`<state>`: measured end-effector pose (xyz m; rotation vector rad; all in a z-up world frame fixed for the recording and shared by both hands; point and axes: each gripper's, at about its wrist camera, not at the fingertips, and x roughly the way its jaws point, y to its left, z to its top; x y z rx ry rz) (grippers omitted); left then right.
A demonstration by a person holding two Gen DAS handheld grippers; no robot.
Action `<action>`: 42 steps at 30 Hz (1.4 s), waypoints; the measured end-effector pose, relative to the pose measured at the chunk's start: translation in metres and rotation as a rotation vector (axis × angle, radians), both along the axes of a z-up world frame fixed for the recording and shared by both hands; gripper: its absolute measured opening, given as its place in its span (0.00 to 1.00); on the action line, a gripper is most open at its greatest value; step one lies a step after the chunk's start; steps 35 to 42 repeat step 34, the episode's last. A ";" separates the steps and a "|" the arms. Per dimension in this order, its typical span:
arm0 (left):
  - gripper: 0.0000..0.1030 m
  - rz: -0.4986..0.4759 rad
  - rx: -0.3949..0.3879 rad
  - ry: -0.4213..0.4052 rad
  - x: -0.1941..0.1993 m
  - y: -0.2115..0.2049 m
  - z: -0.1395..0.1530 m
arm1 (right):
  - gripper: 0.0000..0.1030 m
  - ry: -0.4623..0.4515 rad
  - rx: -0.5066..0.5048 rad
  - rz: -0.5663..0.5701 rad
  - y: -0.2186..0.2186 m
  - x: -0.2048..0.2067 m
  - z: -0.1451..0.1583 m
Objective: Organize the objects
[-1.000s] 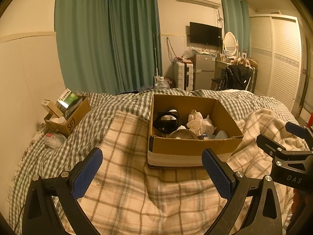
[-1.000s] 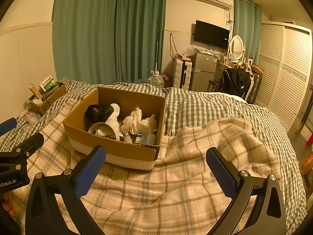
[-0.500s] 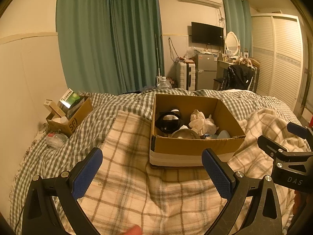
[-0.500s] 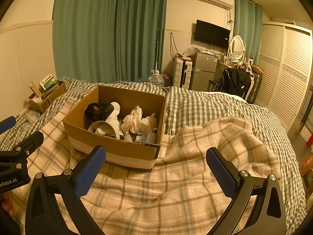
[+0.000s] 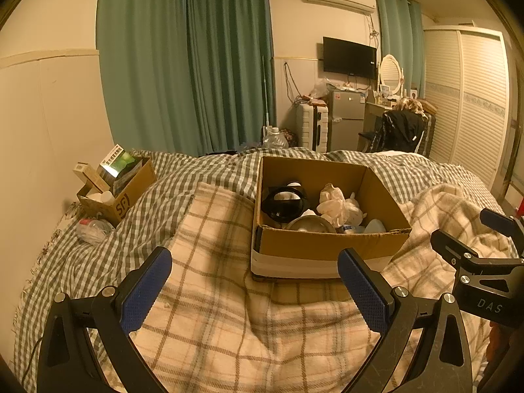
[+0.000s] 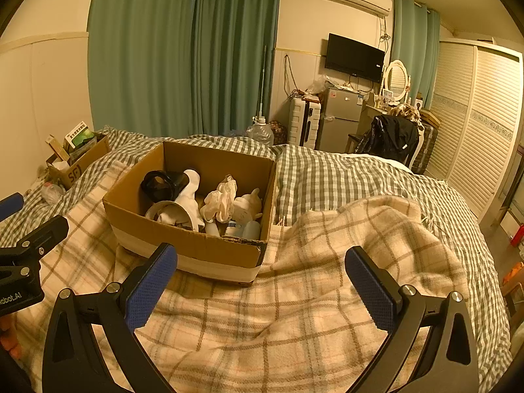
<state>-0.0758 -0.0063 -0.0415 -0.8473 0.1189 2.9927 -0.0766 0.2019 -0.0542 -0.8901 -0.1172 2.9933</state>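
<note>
Hovering left gripper: fingers spread wide, holding nothing, above the plaid blanket
Right gripper: same deal, fingers wide apart, touching nothing
Cardboard box: on the bed just ahead, stuffed with odds and ends
Small box: far left by the wall

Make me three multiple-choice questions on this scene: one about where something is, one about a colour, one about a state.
1. Where does the big box sit?
A. on the plaid blanket
B. on the floor
C. on the fridge

2. What colour are the gripper pads?
A. red
B. blue
C. white

3. How is the left gripper?
A. shut on a cup
B. shut, empty
C. open, empty

Answers: 1 A, the plaid blanket lies under the box. 2 B, both views show blue pads. 3 C, its jaws stand wide apart with nothing between.
</note>
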 end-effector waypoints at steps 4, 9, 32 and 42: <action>1.00 0.000 -0.001 0.000 0.000 0.000 0.000 | 1.00 -0.001 0.001 0.000 0.000 0.000 0.000; 1.00 -0.001 -0.002 -0.003 0.000 0.000 0.000 | 1.00 -0.001 0.001 -0.001 0.000 0.000 0.000; 1.00 -0.006 -0.005 -0.008 -0.001 0.000 -0.003 | 1.00 -0.011 0.004 0.000 -0.001 -0.001 -0.003; 1.00 0.001 -0.008 -0.008 -0.001 -0.001 -0.003 | 1.00 -0.011 0.004 0.000 0.000 0.000 -0.004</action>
